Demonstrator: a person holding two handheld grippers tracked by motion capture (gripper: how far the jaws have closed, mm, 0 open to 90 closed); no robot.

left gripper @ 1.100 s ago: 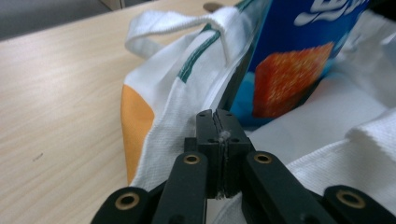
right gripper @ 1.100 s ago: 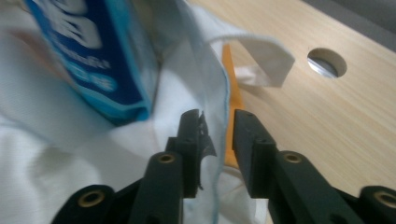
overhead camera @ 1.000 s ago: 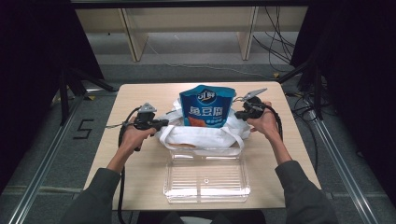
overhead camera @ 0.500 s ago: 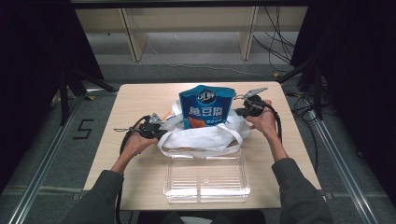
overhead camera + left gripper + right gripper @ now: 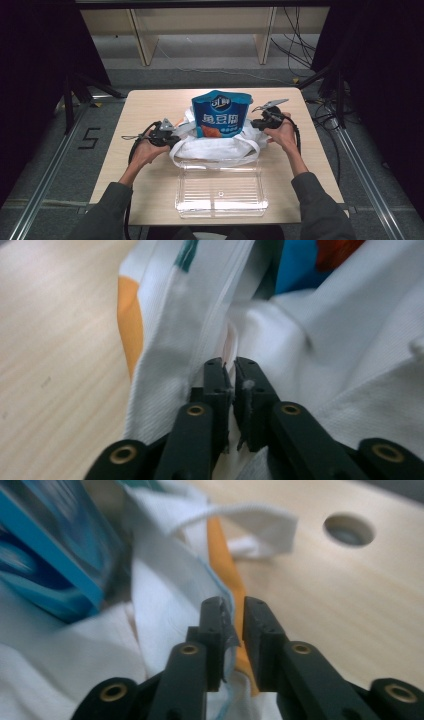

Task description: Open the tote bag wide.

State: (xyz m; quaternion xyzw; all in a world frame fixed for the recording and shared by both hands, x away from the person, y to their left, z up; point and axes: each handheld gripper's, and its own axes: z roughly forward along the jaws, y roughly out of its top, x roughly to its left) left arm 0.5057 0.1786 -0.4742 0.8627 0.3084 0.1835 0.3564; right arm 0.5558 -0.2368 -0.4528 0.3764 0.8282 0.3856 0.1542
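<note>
The snack pouch (image 5: 220, 114) is standing upright inside the cloth bag (image 5: 215, 146), which is lying at the middle of the table (image 5: 150, 107). The clear tray (image 5: 220, 189) is sitting just in front of the bag, toward the person. The left gripper (image 5: 172, 138) is sitting at the bag's left edge, the right gripper (image 5: 255, 123) at its right edge. A round hole (image 5: 348, 529) is lying in the tabletop beyond the bag's strap (image 5: 250, 517).
</note>
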